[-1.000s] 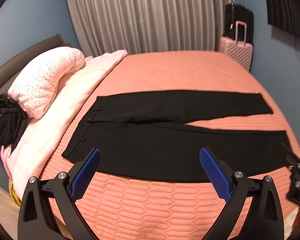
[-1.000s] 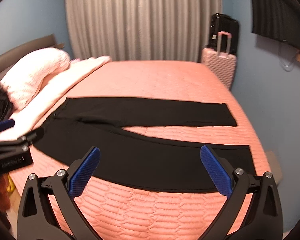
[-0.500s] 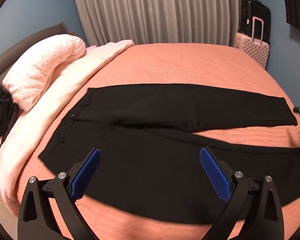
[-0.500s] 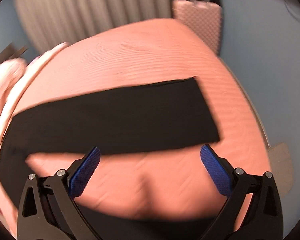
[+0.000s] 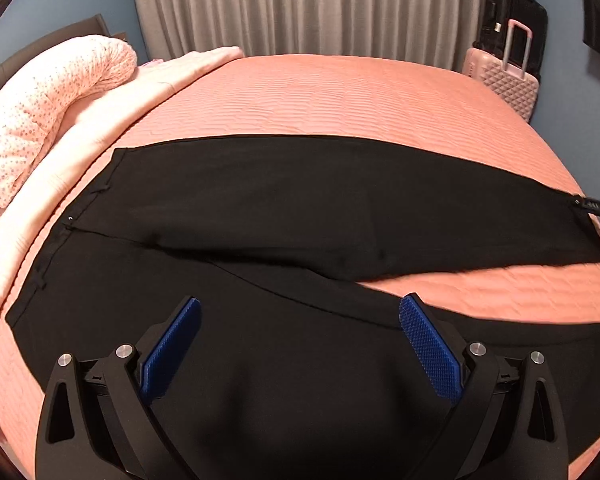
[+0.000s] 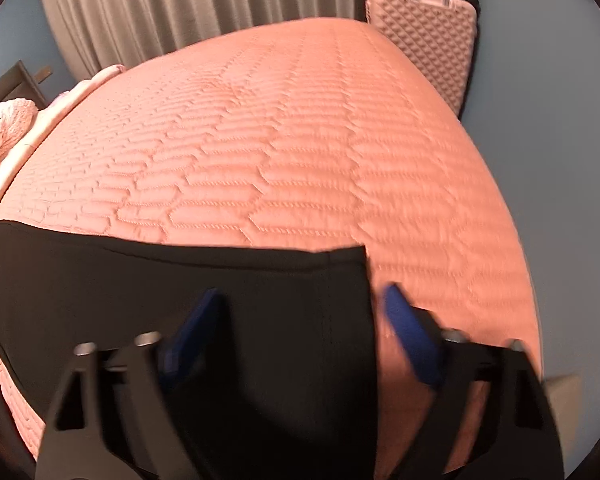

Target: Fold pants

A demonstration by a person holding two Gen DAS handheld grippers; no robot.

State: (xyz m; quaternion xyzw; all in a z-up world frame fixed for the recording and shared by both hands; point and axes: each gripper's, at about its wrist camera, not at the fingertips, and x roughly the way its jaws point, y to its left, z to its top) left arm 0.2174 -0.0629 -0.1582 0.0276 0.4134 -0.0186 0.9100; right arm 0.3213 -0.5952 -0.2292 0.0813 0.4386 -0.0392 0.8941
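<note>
A right gripper [image 6: 300, 304], slightly blurred, with blue-padded fingers [image 6: 410, 332] spread wide apart, hovers over the hem end of a black pants [image 6: 180, 292] leg lying flat on a quilted salmon-pink bedspread [image 6: 300, 140]. One finger is over the fabric, the other over the bedspread. Behind the bed stand grey curtains [image 6: 180, 4] and a pink suitcase [image 6: 428, 36].

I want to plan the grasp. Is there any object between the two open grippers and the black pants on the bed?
Nothing visible. The left gripper and right gripper are directly over the flat black fabric pants, which lie alone on the salmon quilted bedspread.
</note>
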